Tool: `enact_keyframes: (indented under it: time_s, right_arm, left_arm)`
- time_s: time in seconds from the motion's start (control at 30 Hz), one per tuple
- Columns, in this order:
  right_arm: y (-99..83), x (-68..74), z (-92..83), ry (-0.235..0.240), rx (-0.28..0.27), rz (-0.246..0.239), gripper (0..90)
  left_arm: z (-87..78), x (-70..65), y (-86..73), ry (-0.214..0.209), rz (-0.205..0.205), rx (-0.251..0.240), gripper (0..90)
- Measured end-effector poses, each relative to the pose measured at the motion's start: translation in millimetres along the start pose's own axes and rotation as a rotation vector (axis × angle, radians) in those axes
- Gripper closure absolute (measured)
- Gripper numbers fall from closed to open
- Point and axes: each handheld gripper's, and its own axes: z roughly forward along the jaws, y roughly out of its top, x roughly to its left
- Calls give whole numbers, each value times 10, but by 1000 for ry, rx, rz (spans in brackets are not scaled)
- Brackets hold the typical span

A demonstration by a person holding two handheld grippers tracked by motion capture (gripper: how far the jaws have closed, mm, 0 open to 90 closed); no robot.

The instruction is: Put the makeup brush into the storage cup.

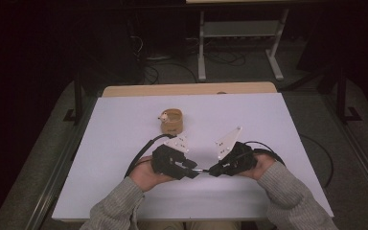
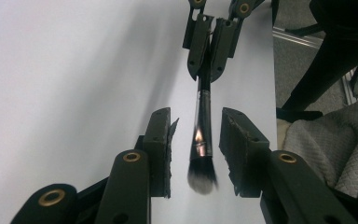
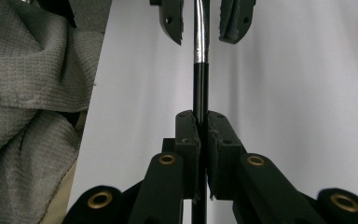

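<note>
Brush (image 2: 202,135) hangs level between both grippers, just above the white worktop (image 1: 124,134), near edge, centre. Right gripper (image 1: 214,169): jaws clamped tight on the black handle end, pads pressing both sides w/ no gap, clear in the right gripper view, where the handle (image 3: 200,88) runs straight out from between its jaws to the silver ferrule. Left gripper (image 1: 194,171): jaws partly open, standing either side of the ferrule & bristle end w/o touching; clear gap each side in the left gripper view, bristle tip (image 2: 202,179) blurred. So brush is carried by the right gripper alone. The 2 grippers point at each other, tips close together, one hand on each, grey sleeves coming in from the near edge. Round wooden holder (image 1: 171,120) w/ a small pale thing on its rim sits farther back on the worktop, left of centre, well apart from both grippers.
</note>
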Motion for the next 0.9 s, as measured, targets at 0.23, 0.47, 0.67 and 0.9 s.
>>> enact_keyframes:
  time_s: [0.23,0.47,0.67,0.9]
  right_arm:
    - [75,20,43,-4,-16,-27,831]
    - [88,25,73,-7,-13,-36,819]
    - [115,74,70,-51,30,-36,728]
    - [110,132,112,-64,95,-58,821]
  left_arm:
    - [12,6,-12,-22,-7,2,759]
    - [-2,2,-22,-44,4,8,824]
    - [-20,-2,-38,-34,6,41,833]
    - [-28,-17,-31,-46,18,46,833]
